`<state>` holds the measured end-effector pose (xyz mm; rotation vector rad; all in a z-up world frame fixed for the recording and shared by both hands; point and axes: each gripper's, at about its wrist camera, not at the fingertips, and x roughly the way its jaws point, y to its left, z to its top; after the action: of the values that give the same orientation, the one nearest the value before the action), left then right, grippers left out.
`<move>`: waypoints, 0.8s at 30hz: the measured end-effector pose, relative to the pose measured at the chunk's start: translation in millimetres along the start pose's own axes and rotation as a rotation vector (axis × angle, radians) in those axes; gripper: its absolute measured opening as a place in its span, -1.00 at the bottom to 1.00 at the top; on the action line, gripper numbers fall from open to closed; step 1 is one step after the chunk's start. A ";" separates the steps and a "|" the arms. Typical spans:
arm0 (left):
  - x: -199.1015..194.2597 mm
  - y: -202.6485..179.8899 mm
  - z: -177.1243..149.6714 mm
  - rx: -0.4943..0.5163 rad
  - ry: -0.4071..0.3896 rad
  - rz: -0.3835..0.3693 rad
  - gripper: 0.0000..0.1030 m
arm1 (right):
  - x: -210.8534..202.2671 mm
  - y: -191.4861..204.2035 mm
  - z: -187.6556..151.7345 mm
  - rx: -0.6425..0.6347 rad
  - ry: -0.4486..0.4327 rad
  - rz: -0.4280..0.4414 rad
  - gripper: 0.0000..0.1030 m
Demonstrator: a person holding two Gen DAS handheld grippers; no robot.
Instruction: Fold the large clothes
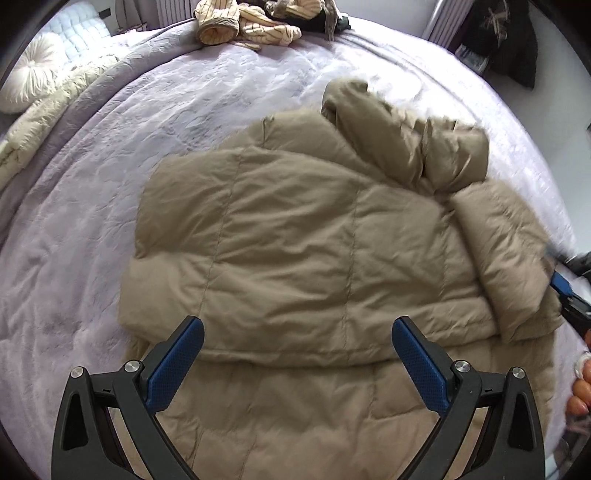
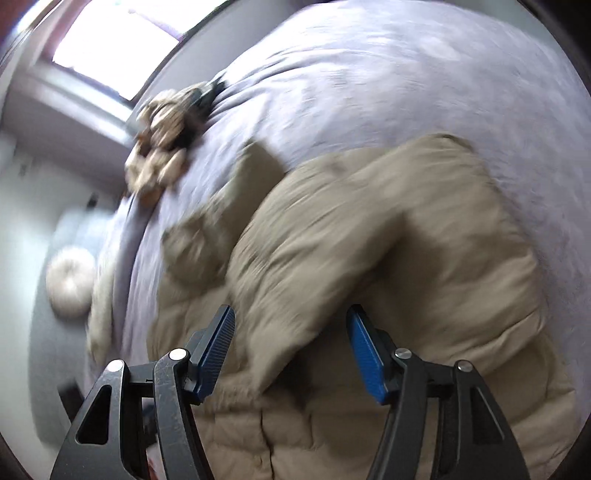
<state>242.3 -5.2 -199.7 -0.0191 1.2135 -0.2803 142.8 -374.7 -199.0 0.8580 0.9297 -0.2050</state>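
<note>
Right wrist only: bright window (image 2: 110, 48).

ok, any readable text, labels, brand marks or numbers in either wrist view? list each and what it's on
None readable in either view.
Tan puffer jacket: no label or logo showing.
Dark garment hanging at the far right: a pale graphic on it, too small and blurred to read as text.
Striped clothes at the far edge of the bed: pattern only.
Right wrist view: motion-blurred throughout.

Tan puffer jacket (image 1: 288, 236), partly folded, sleeve across, on bed
</note>
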 end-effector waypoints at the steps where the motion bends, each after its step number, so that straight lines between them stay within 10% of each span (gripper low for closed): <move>1: -1.7 3.0 1.4 -0.014 -0.007 -0.021 0.97 | 2.2 -9.9 7.0 0.054 -0.004 0.029 -0.81; 8: -9.8 40.5 18.7 -0.159 -0.044 -0.303 0.97 | 7.8 56.6 6.6 -0.217 -0.049 0.054 -0.92; 18: 16.3 44.7 40.2 -0.300 0.040 -0.755 0.97 | 61.7 131.6 -72.7 -0.605 0.220 0.072 -0.82; 22: 31.1 35.9 43.6 -0.287 0.078 -0.720 0.97 | 73.5 125.7 -92.5 -0.644 0.332 -0.003 0.07; 24: 39.0 31.2 44.5 -0.258 0.098 -0.653 0.97 | 57.9 114.8 -95.7 -0.635 0.321 -0.010 0.20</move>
<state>302.2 10.2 -225.0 -0.6403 1.3091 -0.6955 176.1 -218.3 -208.6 0.2971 1.2070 0.2231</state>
